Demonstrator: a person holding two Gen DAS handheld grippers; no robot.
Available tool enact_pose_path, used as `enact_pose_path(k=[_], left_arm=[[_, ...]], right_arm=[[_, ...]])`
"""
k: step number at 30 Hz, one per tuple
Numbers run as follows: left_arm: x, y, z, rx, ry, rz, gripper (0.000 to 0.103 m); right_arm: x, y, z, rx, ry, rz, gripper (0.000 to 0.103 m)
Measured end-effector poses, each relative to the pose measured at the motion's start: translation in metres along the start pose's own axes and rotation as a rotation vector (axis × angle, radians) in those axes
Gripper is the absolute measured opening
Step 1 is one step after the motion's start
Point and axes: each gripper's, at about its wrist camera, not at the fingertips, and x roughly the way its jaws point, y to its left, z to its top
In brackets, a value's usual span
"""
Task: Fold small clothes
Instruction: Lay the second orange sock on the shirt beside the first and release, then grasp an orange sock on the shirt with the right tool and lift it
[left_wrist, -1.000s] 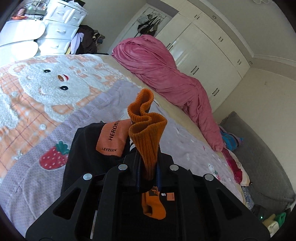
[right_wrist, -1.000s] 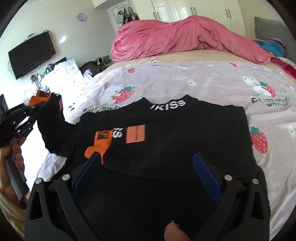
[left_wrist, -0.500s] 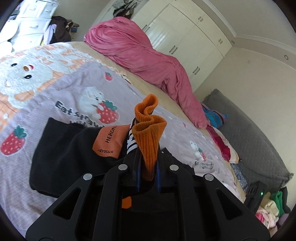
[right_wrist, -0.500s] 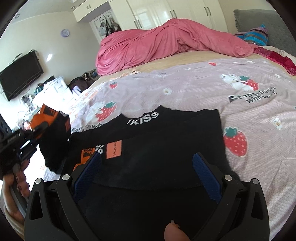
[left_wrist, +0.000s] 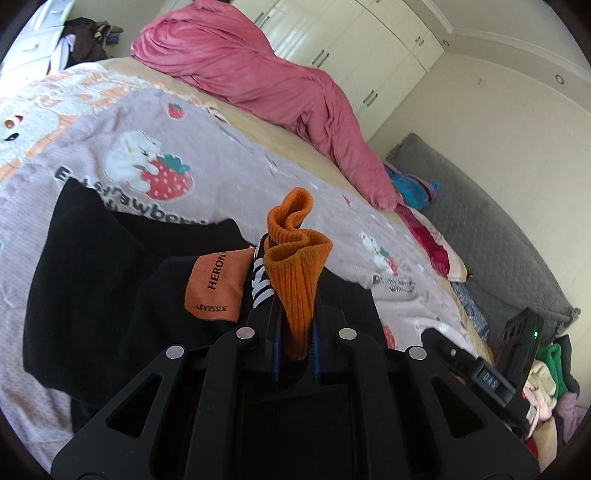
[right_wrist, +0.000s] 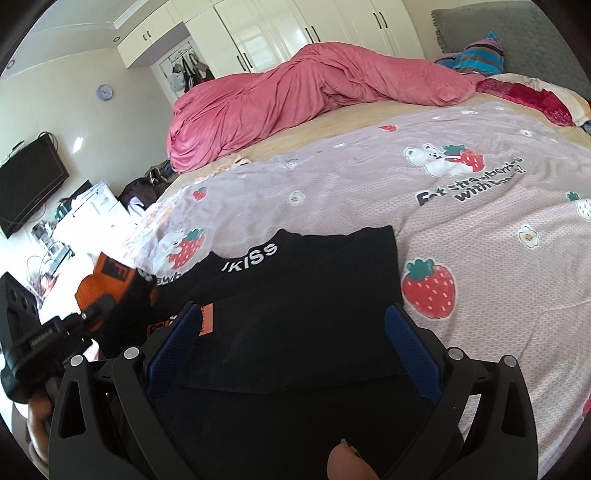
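A small black top (right_wrist: 295, 314) with white lettering at the collar lies on the bed's strawberry blanket (right_wrist: 461, 229). My left gripper (left_wrist: 293, 332) is shut on its orange ribbed cuff (left_wrist: 295, 266), which bunches up above the pads; the black sleeve with an orange patch (left_wrist: 214, 291) hangs over the top's body. In the right wrist view that cuff (right_wrist: 99, 280) and the left gripper (right_wrist: 85, 317) are at the left edge of the top. My right gripper (right_wrist: 291, 332) is open, its blue pads (right_wrist: 410, 350) wide apart above the top's lower middle, holding nothing.
A pink duvet (right_wrist: 295, 99) is heaped along the far side of the bed. Beyond it stand white wardrobes (right_wrist: 277, 40). A grey headboard (left_wrist: 498, 229) and loose clothes (left_wrist: 410, 184) lie at the bed's right end. A television (right_wrist: 26, 188) and drawers are at the left.
My left gripper has carried the orange cuff and sleeve rightward over the black top. The right gripper has shifted sideways above the top and stayed open.
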Motion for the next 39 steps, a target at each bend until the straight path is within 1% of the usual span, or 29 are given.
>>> enact_pose_path(k=[5,8,9,11,13,14,15,17,18,21,22,23,24,26,27,28,29,30,32,36,38,39], left_arm=[[0.018,-0.01,-0.012,0.028,0.068,-0.018,0.006],[0.03,-0.014,-0.019,0.042,0.118,-0.026,0.011],[0.032,-0.015,-0.02,0.047,0.128,-0.025,0.015],[0.031,-0.016,-0.02,0.053,0.135,-0.028,0.033],[0.026,-0.016,-0.018,0.058,0.126,-0.029,0.037],[0.023,-0.015,-0.016,0.062,0.116,-0.023,0.042],[0.019,-0.013,-0.013,0.067,0.103,-0.006,0.045],[0.015,-0.009,-0.009,0.069,0.085,0.032,0.056],[0.011,-0.005,-0.006,0.073,0.071,0.062,0.058],[0.004,0.005,0.002,0.079,0.042,0.132,0.069],[0.001,0.01,0.006,0.074,0.03,0.156,0.076],[-0.001,0.013,0.008,0.07,0.025,0.167,0.08],[-0.004,0.016,0.01,0.064,0.018,0.176,0.081],[-0.009,0.025,0.016,0.05,0.003,0.197,0.087],[-0.012,0.028,0.018,0.042,-0.004,0.205,0.088],[-0.015,0.032,0.02,0.031,-0.01,0.211,0.093],[-0.016,0.035,0.021,0.025,-0.014,0.217,0.094],[-0.018,0.038,0.023,0.02,-0.018,0.227,0.094],[-0.021,0.043,0.026,0.012,-0.025,0.246,0.094],[-0.028,0.053,0.031,-0.019,-0.039,0.258,0.094],[-0.032,0.058,0.033,-0.03,-0.05,0.268,0.094],[-0.033,0.06,0.034,-0.037,-0.057,0.272,0.094]], right_arm=[[0.0,-0.009,0.002,0.025,-0.004,-0.014,0.099],[0.0,-0.013,0.002,0.039,-0.002,-0.017,0.099],[0.0,-0.014,0.002,0.043,-0.003,-0.019,0.099],[0.001,-0.015,0.0,0.049,0.001,-0.015,0.099],[0.003,-0.014,-0.001,0.052,0.009,-0.007,0.099],[0.005,-0.013,-0.003,0.05,0.019,0.001,0.099],[0.007,-0.01,-0.005,0.044,0.031,0.012,0.099],[0.013,-0.002,-0.009,0.023,0.051,0.028,0.099],[0.016,0.003,-0.012,0.007,0.061,0.037,0.099],[0.03,0.022,-0.021,-0.053,0.102,0.054,0.099],[0.034,0.027,-0.023,-0.069,0.116,0.058,0.099],[0.041,0.034,-0.027,-0.092,0.134,0.065,0.098],[0.045,0.039,-0.03,-0.107,0.148,0.067,0.098],[0.057,0.05,-0.037,-0.142,0.18,0.067,0.098],[0.061,0.053,-0.04,-0.153,0.192,0.069,0.098],[0.065,0.057,-0.042,-0.163,0.205,0.072,0.096],[0.07,0.061,-0.044,-0.171,0.22,0.077,0.093],[0.074,0.064,-0.046,-0.177,0.235,0.083,0.087],[0.082,0.067,-0.048,-0.177,0.257,0.09,0.087],[0.098,0.068,-0.051,-0.143,0.308,0.107,0.085],[0.103,0.068,-0.051,-0.123,0.315,0.112,0.077],[0.103,0.069,-0.051,-0.126,0.314,0.113,0.063]])
